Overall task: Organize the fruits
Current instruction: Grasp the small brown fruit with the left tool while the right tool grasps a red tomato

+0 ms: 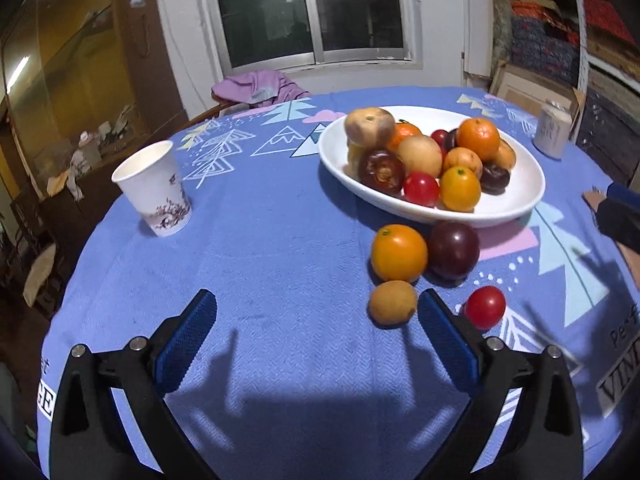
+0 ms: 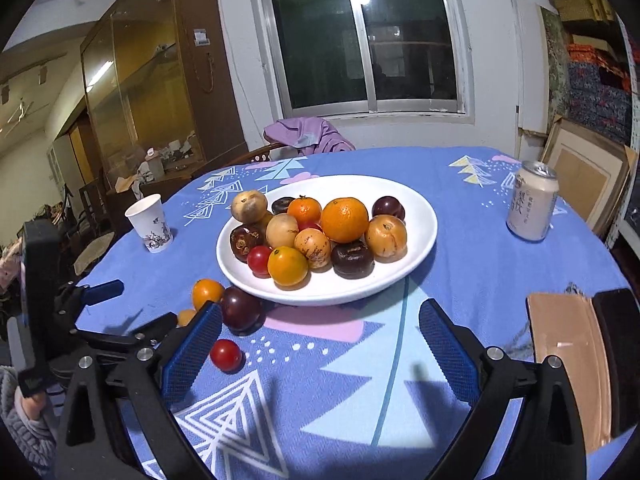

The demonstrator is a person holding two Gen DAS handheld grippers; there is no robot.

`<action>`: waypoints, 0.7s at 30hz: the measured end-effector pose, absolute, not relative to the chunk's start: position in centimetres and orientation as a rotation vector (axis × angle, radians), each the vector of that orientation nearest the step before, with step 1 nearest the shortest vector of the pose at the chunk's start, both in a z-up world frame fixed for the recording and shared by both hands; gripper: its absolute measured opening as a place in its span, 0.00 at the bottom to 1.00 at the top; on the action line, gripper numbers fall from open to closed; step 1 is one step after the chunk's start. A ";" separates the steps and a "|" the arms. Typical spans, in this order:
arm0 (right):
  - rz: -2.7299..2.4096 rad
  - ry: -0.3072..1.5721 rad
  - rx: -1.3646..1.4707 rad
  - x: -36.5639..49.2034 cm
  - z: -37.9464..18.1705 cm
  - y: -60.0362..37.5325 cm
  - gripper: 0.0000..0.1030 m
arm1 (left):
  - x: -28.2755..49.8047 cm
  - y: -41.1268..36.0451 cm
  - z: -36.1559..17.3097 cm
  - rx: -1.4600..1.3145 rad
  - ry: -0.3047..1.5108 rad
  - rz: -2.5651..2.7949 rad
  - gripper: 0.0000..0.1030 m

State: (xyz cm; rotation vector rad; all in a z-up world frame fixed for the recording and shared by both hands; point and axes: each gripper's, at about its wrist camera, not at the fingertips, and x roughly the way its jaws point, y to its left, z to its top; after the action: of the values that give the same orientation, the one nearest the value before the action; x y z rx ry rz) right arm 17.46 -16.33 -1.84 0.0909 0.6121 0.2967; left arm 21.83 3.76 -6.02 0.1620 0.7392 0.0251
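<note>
A white oval bowl [image 1: 516, 200] [image 2: 416, 216] holds several fruits: oranges, plums, tomatoes and brown fruits. On the blue cloth in front of it lie an orange [image 1: 398, 253] [image 2: 206, 293], a dark plum [image 1: 454, 250] [image 2: 241, 309], a small brown fruit [image 1: 393, 303] [image 2: 186, 316] and a red tomato [image 1: 485, 306] [image 2: 226, 355]. My left gripper [image 1: 318, 334] is open and empty, its right finger just beside the brown fruit. My right gripper [image 2: 320, 346] is open and empty, low over the cloth in front of the bowl, with the tomato by its left finger.
A paper cup [image 1: 154, 188] [image 2: 150, 222] stands at the left of the round table. A drink can [image 2: 532, 204] [image 1: 554, 130] stands at the right. A copper-coloured flat object [image 2: 568, 364] and a dark one [image 2: 618, 356] lie at the right edge. A chair with purple cloth [image 2: 308, 132] is behind.
</note>
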 end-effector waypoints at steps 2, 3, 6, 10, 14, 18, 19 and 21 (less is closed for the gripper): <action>0.307 0.632 0.102 17.7 -2.2 -16.3 0.97 | 22.1 3.4 -6.4 0.178 0.762 0.015 0.96; 0.313 0.642 0.100 17.9 -2.4 -16.1 0.97 | 22.1 3.4 -6.4 0.177 0.766 0.013 0.96; 0.312 0.666 0.084 18.2 -2.8 -15.7 0.97 | 22.4 3.5 -6.5 0.154 0.777 -0.004 0.96; 0.305 0.672 0.082 18.3 -3.1 -15.5 0.97 | 23.2 3.0 -7.1 0.160 0.815 -0.028 0.96; 0.301 0.684 0.081 18.4 -3.3 -15.4 0.97 | 23.6 2.7 -7.5 0.179 0.836 -0.030 0.96; 0.300 0.696 0.070 18.5 -3.5 -15.2 0.97 | 24.2 2.9 -7.8 0.163 0.864 -0.020 0.96; 0.299 0.696 0.067 18.5 -3.6 -15.2 0.97 | 24.3 3.0 -7.8 0.154 0.869 -0.017 0.96; 0.299 0.697 0.066 18.5 -3.6 -15.1 0.97 | 24.6 3.4 -8.0 0.137 0.883 -0.009 0.96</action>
State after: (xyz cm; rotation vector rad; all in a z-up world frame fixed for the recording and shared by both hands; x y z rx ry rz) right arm 18.54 -15.13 -3.57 0.0662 0.6974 0.2994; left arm 24.56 3.38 -8.00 0.1368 0.8830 -0.0086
